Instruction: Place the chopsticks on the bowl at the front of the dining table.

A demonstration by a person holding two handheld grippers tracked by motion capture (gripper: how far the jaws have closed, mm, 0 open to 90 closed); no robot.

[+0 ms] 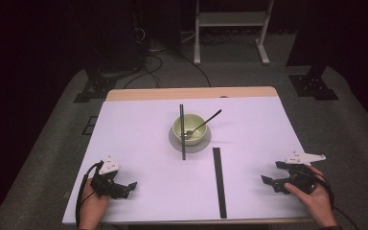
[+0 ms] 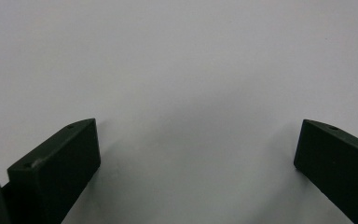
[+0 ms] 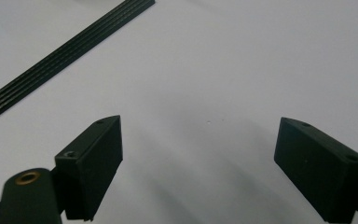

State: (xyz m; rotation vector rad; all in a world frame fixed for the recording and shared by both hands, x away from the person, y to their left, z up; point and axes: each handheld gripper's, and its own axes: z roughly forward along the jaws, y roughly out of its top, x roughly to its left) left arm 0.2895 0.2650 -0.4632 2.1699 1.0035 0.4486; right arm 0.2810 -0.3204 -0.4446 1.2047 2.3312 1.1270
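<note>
White covering spreads over the table, with a strip of bare wood along its far edge and dark floor around it. At the middle of the surface, a little toward twelve o'clock, we see a pale green bowl standing upright on a grey round saucer, and a dark-handled spoon rests in the bowl with its handle leaning out over the rim toward two o'clock. A thin black rod runs from twelve to six o'clock, crossing the left side of the bowl; we cannot tell whether it lies on the rim or stands just in front of it. Toward five o'clock from the bowl, a wider black ribbed strip lies flat, running toward the near edge; in the right gripper view the same strip crosses the upper left corner. Our left gripper sits at about seven o'clock near the table's front edge, well apart from the bowl, its jaws spread wide over bare white surface with nothing between them, as the left gripper view confirms. Our right gripper sits at about four o'clock, near the ribbed strip but not touching it, its jaws likewise spread and empty in the right gripper view.
</note>
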